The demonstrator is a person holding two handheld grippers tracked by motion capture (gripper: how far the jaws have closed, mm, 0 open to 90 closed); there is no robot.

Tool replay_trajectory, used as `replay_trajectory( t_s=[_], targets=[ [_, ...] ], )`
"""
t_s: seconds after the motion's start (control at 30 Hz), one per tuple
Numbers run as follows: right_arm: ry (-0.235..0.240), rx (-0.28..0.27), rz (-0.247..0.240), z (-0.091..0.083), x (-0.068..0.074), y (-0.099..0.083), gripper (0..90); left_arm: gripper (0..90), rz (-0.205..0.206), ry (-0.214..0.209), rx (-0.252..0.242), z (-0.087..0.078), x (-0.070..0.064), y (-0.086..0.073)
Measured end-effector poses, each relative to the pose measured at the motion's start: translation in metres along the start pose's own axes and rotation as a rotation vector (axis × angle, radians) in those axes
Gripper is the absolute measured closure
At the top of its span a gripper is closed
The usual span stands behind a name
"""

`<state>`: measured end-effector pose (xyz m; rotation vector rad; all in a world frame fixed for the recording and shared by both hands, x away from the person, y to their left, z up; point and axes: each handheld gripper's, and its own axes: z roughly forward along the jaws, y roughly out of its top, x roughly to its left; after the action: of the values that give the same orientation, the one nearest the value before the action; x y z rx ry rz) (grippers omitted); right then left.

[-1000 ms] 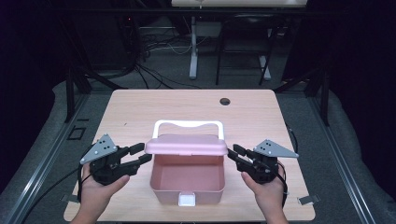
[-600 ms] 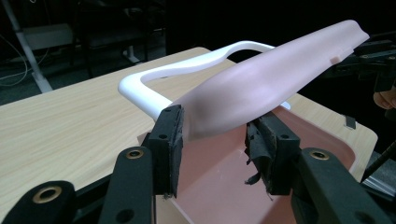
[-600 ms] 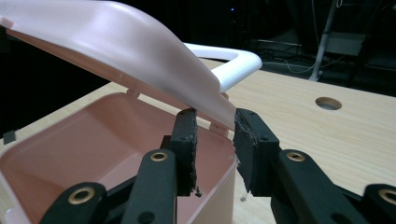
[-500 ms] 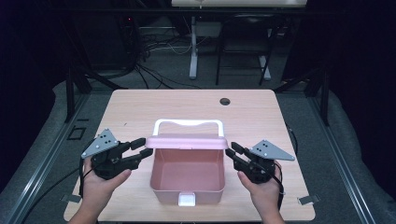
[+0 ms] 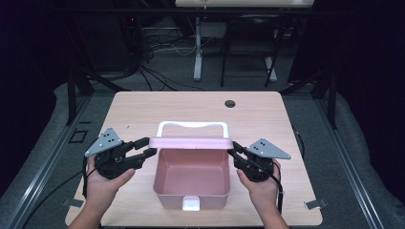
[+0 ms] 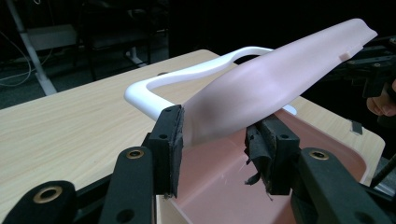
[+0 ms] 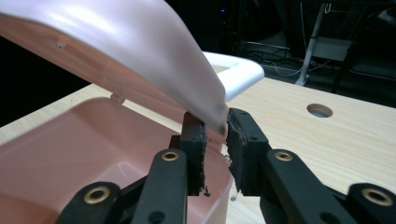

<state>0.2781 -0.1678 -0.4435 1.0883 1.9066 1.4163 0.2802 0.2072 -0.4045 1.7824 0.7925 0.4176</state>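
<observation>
the pink box (image 5: 191,179) sits open at the near middle of the table (image 5: 143,109), and its lid (image 5: 191,142) now stands more upright than half a second ago, the white handle (image 5: 193,126) behind it. the left gripper (image 5: 146,148) and right gripper (image 5: 234,153) each clamp a lid end; the left's grip looks loose, hard to tell.
</observation>
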Motion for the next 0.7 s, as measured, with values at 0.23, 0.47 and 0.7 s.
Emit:
replay_trajectory(
  t_s=[0.23, 0.47, 0.7],
  targets=[
    [-0.032, -0.006, -0.004, 0.004, 0.002, 0.006, 78.7, 56.3, -0.016, 0.004, 0.007, 0.000, 0.005, -0.009],
    [-0.061, -0.024, 0.002, 0.006, 0.003, 0.007, 80.2, 56.2, -0.037, 0.001, 0.013, 0.002, 0.007, -0.026],
    [-0.090, -0.032, 0.000, 0.010, 0.004, 0.010, 81.9, 56.3, -0.062, 0.003, 0.025, 0.003, 0.010, -0.044]
  ],
)
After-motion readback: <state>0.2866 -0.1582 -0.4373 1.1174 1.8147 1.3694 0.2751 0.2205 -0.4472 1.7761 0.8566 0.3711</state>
